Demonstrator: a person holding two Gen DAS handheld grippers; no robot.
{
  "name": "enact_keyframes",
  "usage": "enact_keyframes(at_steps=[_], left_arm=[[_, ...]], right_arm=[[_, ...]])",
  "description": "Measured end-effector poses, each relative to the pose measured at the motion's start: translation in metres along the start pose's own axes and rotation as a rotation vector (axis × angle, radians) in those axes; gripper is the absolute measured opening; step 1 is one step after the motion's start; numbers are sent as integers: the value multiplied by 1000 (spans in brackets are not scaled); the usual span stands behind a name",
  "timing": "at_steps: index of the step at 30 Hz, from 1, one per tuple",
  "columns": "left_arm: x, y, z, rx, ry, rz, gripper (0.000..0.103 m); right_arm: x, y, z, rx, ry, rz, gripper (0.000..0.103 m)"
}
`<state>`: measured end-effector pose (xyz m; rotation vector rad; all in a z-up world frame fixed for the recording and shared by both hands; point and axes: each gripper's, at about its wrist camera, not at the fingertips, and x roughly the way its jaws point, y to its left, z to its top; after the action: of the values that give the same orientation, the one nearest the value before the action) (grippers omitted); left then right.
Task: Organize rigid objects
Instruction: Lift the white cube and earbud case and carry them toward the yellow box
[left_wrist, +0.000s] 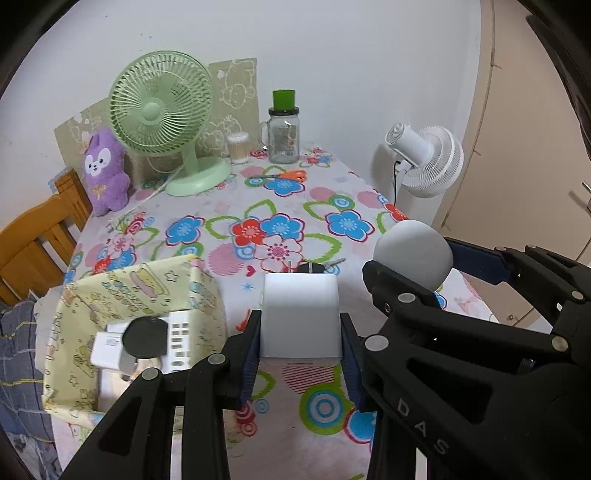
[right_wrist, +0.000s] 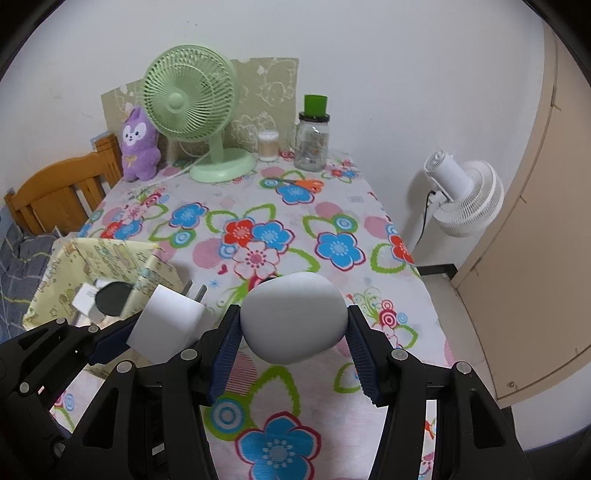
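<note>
My left gripper (left_wrist: 300, 334) is shut on a white cube-shaped plug adapter (left_wrist: 301, 317), held above the flowered tablecloth (left_wrist: 280, 206); its two metal prongs show in the right wrist view, where the adapter (right_wrist: 168, 321) sits at lower left. My right gripper (right_wrist: 293, 325) is shut on a smooth grey-white rounded object (right_wrist: 293, 317), also lifted off the table; the same rounded object (left_wrist: 413, 254) appears at right in the left wrist view. A yellow patterned box (left_wrist: 140, 295) at the table's left holds a black disc (left_wrist: 144, 338), white chargers and a keypad-like device.
At the back stand a green desk fan (left_wrist: 162, 107), a purple plush (left_wrist: 105, 170), a cotton-swab tub (left_wrist: 238, 147) and a glass jar with a green lid (left_wrist: 283, 127). Orange scissors (left_wrist: 284, 175) lie nearby. Keys (left_wrist: 314, 266) lie behind the adapter. A white floor fan (right_wrist: 465, 197) stands right of the table; a wooden chair (right_wrist: 62, 192) left.
</note>
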<state>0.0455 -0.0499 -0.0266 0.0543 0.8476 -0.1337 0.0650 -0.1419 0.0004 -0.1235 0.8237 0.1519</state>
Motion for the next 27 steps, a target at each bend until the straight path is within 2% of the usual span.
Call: enact_keyframes(at_steps=[16, 27], left_arm=[[-17, 48, -6, -10, -3, 47, 40], [-12, 82, -15, -44, 29, 64, 40]], right_arm=[[-8, 52, 10, -7, -11, 36, 59], [8, 87, 14, -40, 18, 65, 59]])
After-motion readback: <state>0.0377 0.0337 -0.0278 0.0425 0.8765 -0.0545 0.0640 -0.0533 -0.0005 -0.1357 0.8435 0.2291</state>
